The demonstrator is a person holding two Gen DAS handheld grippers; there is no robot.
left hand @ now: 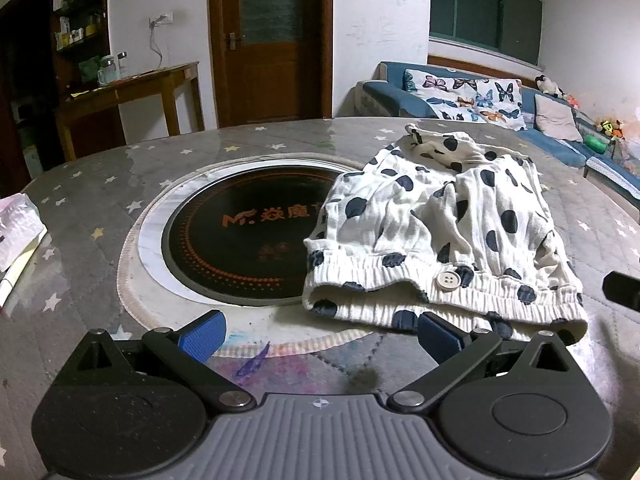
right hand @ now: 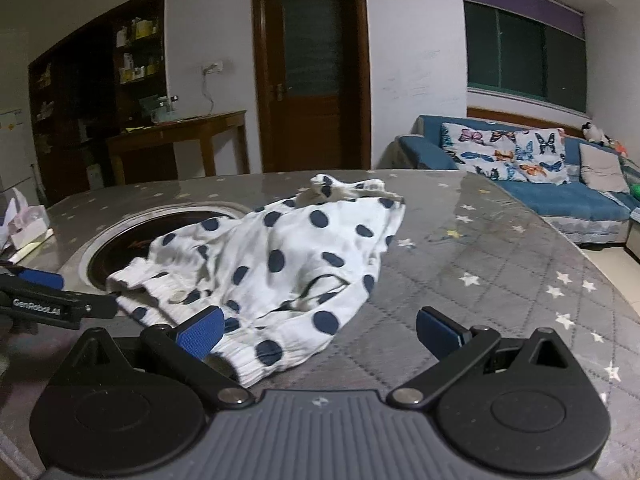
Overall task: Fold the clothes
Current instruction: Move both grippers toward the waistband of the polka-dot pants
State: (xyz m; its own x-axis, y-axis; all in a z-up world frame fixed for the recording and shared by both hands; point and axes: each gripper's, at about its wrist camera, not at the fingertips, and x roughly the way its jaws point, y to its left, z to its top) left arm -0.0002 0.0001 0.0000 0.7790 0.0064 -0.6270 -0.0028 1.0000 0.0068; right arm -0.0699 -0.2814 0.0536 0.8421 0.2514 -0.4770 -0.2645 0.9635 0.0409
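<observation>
A crumpled white garment with dark blue dots (left hand: 436,224) lies on the round grey star-patterned table (left hand: 100,184), its elastic waistband and a white button (left hand: 447,280) facing me. My left gripper (left hand: 320,334) is open just short of the waistband, with nothing between its blue pads. In the right wrist view the same garment (right hand: 288,264) spreads ahead and to the left. My right gripper (right hand: 318,332) is open at the garment's near right corner, its left pad (right hand: 202,334) over the waistband edge. The left gripper (right hand: 48,300) shows at the left edge there.
A black round cooktop (left hand: 236,240) sits sunk in the table's middle, partly under the garment. A tissue pack (left hand: 18,228) lies at the table's left edge. Beyond the table stand a wooden door (left hand: 272,40), a side table (left hand: 132,96) and a blue sofa (right hand: 560,196).
</observation>
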